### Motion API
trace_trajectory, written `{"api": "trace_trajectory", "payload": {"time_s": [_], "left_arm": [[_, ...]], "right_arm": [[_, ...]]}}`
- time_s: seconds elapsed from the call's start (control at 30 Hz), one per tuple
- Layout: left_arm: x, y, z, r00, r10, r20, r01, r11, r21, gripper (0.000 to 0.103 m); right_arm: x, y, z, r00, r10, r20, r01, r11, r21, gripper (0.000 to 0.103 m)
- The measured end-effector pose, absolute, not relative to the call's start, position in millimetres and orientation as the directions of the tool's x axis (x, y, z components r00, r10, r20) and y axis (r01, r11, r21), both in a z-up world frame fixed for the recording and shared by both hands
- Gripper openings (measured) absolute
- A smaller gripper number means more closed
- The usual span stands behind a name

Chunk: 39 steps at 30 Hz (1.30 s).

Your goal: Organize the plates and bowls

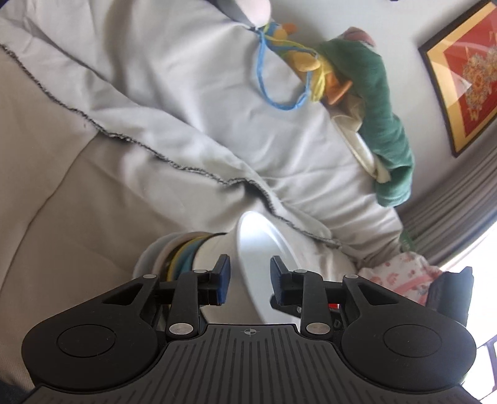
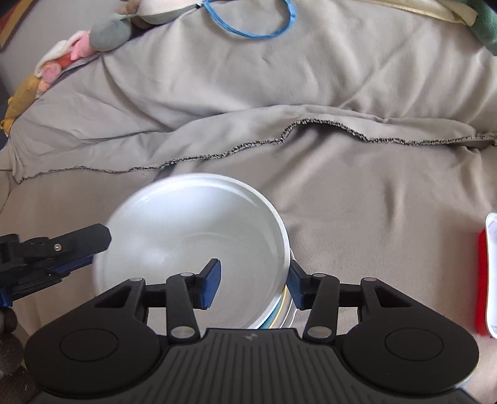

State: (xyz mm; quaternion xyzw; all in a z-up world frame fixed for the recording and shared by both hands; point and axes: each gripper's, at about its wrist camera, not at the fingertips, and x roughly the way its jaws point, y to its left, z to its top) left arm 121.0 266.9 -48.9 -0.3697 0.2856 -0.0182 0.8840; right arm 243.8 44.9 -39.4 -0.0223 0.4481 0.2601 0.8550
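A white bowl (image 2: 192, 236) sits on top of a stack of bowls and plates with coloured rims (image 2: 284, 310) on a beige bed cover. In the left wrist view the white bowl (image 1: 264, 248) shows edge-on, with the stack (image 1: 177, 258) to its left. My left gripper (image 1: 250, 276) is open, its jaws astride the bowl's rim. My right gripper (image 2: 253, 286) is open, one finger (image 2: 211, 282) inside the bowl and the other outside the rim. The left gripper's finger (image 2: 77, 241) shows at the bowl's left edge in the right wrist view.
A red and white object (image 2: 487, 276) lies at the right edge. A blue cord loop (image 2: 251, 21), soft toys (image 2: 108, 34) and a green cloth (image 1: 382, 124) lie at the far side of the bed. A framed picture (image 1: 466, 71) hangs on the wall.
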Motion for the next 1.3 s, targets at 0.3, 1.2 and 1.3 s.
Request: {"api": "trace_trajectory", "payload": {"time_s": [0.3, 1.2, 1.3], "left_arm": [[129.0, 265.9, -65.4, 0.774, -0.135, -0.619, -0.302, 0.780, -0.548, 0.026], [125.0, 265.4, -63.3, 0.776, -0.097, -0.623, -0.327, 0.783, -0.529, 0.025], [118.4, 265.7, -58.5, 0.800, -0.087, -0.594, -0.334, 0.758, -0.561, 0.024]], "right_arm": [[225.3, 50.8, -45.9, 0.452, 0.410, -0.792, -0.528, 0.839, 0.133, 0.040], [213.9, 48.6, -27.8, 0.495, 0.462, -0.736, -0.573, 0.810, 0.124, 0.041], [216.9, 44.6, -26.9, 0.485, 0.478, -0.732, -0.572, 0.807, 0.148, 0.041]]}}
